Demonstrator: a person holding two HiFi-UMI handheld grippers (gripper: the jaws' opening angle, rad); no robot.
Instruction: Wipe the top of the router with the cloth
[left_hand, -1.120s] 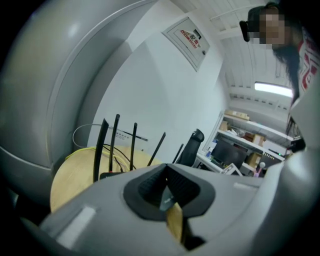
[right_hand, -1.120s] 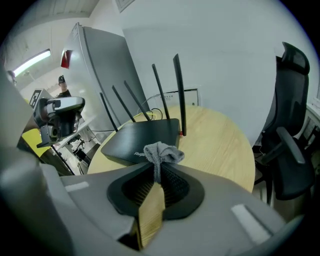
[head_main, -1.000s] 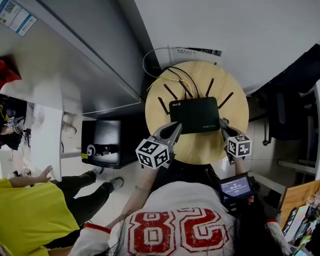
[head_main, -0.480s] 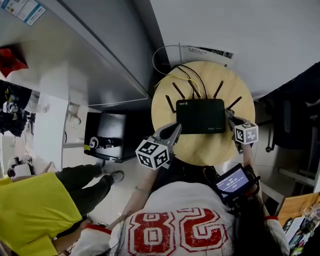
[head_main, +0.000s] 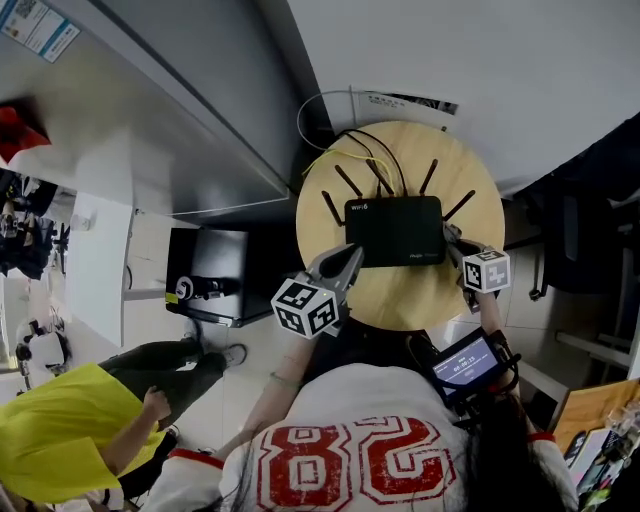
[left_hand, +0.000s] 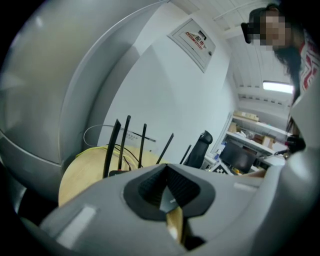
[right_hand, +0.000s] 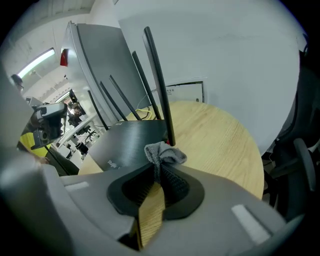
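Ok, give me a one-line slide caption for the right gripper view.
Right gripper pinches a crumpled grey cloth at the edge of the flat black router on the round wooden table.

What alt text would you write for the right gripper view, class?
The right gripper has its jaws shut on a bunched grey cloth, by the corner of a black router with upright antennas, on a round wooden table.

Soft, even indoor light fills every view, and the wall (head_main: 480, 60) is bright without glare. A ceiling strip (left_hand: 277, 86) glows in the left gripper view. Both gripper views bend hard towards dark corners. The router (right_hand: 130, 140) carries a faint sheen. The cloth (right_hand: 165, 152) is sharp, while the left fingers (left_hand: 150, 189) look soft.
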